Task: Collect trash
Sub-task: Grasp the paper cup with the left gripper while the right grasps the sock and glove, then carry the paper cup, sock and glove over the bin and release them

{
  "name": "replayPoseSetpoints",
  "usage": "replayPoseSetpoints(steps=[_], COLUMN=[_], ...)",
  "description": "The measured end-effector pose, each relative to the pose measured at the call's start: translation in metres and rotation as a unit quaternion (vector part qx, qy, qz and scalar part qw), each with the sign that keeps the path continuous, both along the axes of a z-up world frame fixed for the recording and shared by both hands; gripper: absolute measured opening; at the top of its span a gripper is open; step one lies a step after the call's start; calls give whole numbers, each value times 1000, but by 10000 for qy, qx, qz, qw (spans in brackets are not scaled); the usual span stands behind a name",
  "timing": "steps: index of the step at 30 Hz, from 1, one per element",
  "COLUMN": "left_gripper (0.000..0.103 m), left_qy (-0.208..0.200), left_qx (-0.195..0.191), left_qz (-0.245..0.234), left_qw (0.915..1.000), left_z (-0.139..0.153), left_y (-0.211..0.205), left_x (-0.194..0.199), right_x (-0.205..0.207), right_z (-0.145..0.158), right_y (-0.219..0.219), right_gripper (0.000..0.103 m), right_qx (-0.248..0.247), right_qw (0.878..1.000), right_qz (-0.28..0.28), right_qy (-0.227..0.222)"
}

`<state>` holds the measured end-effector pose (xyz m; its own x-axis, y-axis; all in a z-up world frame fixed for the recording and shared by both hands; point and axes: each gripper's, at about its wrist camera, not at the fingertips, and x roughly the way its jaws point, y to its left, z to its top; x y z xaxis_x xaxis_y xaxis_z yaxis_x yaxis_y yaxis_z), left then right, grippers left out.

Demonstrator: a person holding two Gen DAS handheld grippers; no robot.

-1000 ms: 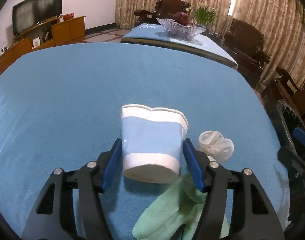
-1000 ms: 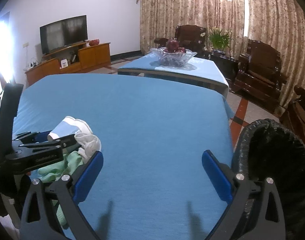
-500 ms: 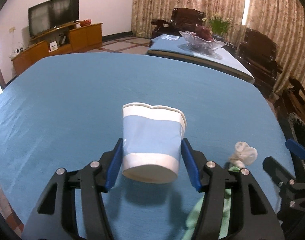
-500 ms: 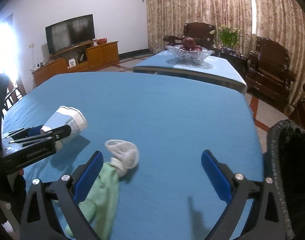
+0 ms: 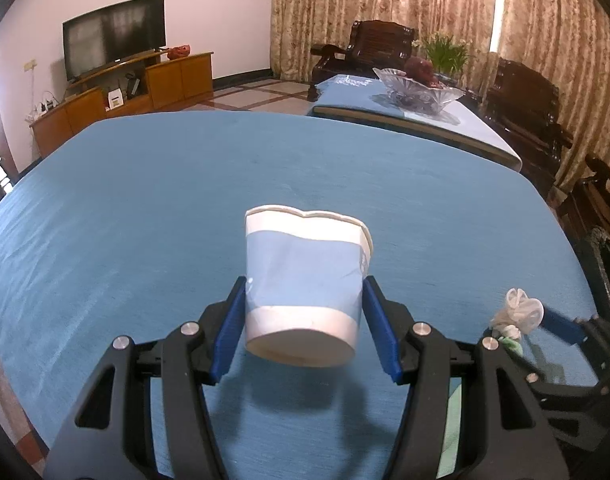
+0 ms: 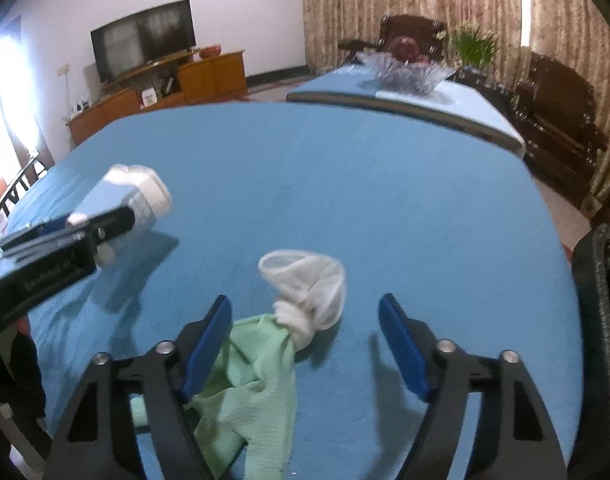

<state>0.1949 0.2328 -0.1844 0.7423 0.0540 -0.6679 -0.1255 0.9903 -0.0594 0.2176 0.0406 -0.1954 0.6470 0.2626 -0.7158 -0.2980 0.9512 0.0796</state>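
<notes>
Left gripper (image 5: pixel 305 328) pinches the light, crushable blue-and-white paper cup (image 5: pixel 305 280) by its lower sides above the blue tablecloth (image 5: pixel 185 200); right gripper (image 6: pixel 305 344), jaws just closing but still spread, straddles the soft green-and-white crumpled cloth (image 6: pixel 301 312) right of the cup, best taken at its knot.

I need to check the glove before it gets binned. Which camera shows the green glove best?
The right wrist view: the green glove lies large between the right gripper's open fingers. The left wrist view shows only slivers of it beside the left gripper.
</notes>
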Motion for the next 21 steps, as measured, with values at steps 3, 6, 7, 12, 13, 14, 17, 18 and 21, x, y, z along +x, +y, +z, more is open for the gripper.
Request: replayPoseSetpoints(steps=[3, 6, 7, 12, 13, 14, 17, 18, 21], left_gripper=[55, 55, 55, 55, 55, 55, 55, 55, 55], left_qy=[8, 17, 9, -18, -30, -41, -80, -98, -153], left_qx=[-15, -26, -15, 4, 13, 19, 29, 33, 42], left_qz=[12, 14, 14, -24, -40, -58, -119, -142, -199], left_qw=[10000, 10000, 10000, 10000, 10000, 10000, 9999, 9998, 9997], left_z=[-1, 0, -1, 2, 4, 5, 9, 10, 16], left_y=[2, 2, 2, -1, -4, -5, -12, -15, -24], left_x=[-1, -1, -1, -1, -2, -3, -5, -6, -7], right_x=[-2, -4, -4, -6, -5, -4, -5, -4, -5], right_z=[-3, -4, -3, 3, 5, 8, 18, 22, 34], right_y=[3, 3, 2, -8, -11, -14, -22, -25, -34], right_gripper=[48, 42, 40, 33, 33, 33, 32, 32, 32], right_qx=[149, 201, 262, 449, 478, 501, 540, 540, 508], right_qw=[9997, 9994, 9992, 9986, 9985, 9985, 9985, 9985, 9986], right_qz=[139, 182, 195, 154, 133, 116, 59, 41, -15], right_qy=[151, 216, 235, 249, 210, 177, 64, 23, -150])
